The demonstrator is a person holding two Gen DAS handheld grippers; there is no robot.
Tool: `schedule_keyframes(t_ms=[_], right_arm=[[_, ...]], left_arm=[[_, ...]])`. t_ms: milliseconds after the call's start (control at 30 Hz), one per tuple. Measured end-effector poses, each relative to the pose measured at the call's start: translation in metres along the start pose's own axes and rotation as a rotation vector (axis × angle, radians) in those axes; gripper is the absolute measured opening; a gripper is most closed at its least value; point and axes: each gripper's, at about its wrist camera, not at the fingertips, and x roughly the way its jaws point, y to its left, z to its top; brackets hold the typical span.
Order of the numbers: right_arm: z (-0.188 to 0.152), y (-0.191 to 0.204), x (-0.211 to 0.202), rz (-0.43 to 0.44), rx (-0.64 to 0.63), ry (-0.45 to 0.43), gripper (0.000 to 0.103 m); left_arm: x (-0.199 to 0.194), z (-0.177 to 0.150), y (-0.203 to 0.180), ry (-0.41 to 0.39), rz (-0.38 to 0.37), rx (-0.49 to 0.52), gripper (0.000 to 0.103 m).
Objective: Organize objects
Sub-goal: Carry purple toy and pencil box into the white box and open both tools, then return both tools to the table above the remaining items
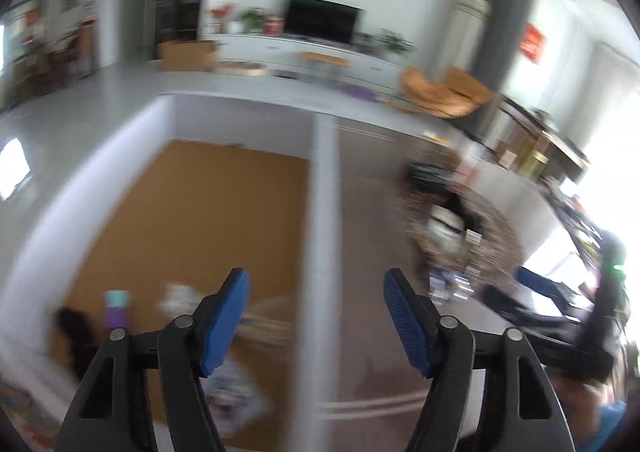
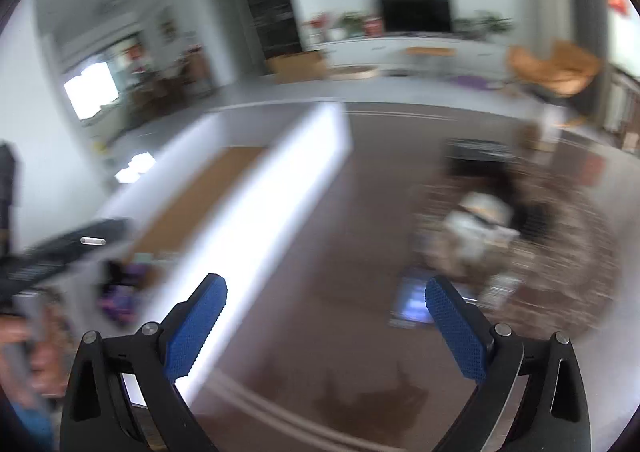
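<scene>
Both views are motion-blurred. A white-walled box with a brown cardboard floor stands on a brown mat; it also shows in the right wrist view. Small items lie in its near left corner, among them a teal and purple cup. A blurred heap of mixed objects lies on the mat to the right, also in the right wrist view. My left gripper is open and empty above the box's right wall. My right gripper is open and empty above the mat, left of the heap.
A TV on a long white cabinet stands at the far wall. An orange chair sits at the back right. A cardboard box stands on the floor behind. The other gripper shows at the right edge.
</scene>
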Motion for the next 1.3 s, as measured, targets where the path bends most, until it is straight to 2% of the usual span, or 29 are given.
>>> schedule_keyframes(t_ms=[33, 67, 133, 233, 300, 400, 533, 633, 833, 967, 1133, 1300], right_arm=[[-0.012, -0.025, 0.000, -0.081, 0.024, 0.001, 0.100], [-0.027, -0.052, 0.002, -0.167, 0.058, 0.012, 0.100], [-0.051, -0.098, 0.005, -0.276, 0.128, 0.047, 0.100], [-0.079, -0.154, 0.007, -0.381, 0.215, 0.093, 0.100], [-0.089, -0.171, 0.007, -0.431, 0.268, 0.106, 0.100], [-0.094, -0.185, -0.002, -0.411, 0.354, 0.096, 0.100], [-0.100, -0.186, 0.001, -0.432, 0.354, 0.131, 0.100], [-0.101, -0.186, 0.011, -0.436, 0.343, 0.155, 0.100], [-0.104, -0.180, 0.016, -0.456, 0.319, 0.166, 0.103], [-0.103, -0.179, 0.017, -0.456, 0.320, 0.165, 0.103], [-0.104, -0.177, 0.017, -0.459, 0.321, 0.159, 0.103], [-0.104, -0.178, 0.017, -0.464, 0.320, 0.150, 0.103]], left_arm=[[0.008, -0.005, -0.029, 0.021, -0.052, 0.055, 0.082], [0.015, -0.011, -0.049, 0.034, -0.083, 0.097, 0.085], [0.035, -0.031, -0.092, 0.072, -0.120, 0.186, 0.088], [0.079, -0.058, -0.138, 0.130, -0.126, 0.270, 0.088], [0.101, -0.071, -0.145, 0.165, -0.106, 0.289, 0.088], [0.132, -0.081, -0.141, 0.193, -0.056, 0.277, 0.088], [0.154, -0.075, -0.126, 0.200, -0.017, 0.218, 0.088], [0.169, -0.077, -0.115, 0.204, 0.025, 0.214, 0.087], [0.161, -0.081, -0.113, 0.165, 0.067, 0.265, 0.088], [0.162, -0.079, -0.112, 0.161, 0.062, 0.261, 0.090], [0.159, -0.082, -0.116, 0.168, 0.056, 0.273, 0.099], [0.159, -0.083, -0.117, 0.177, 0.054, 0.277, 0.103]])
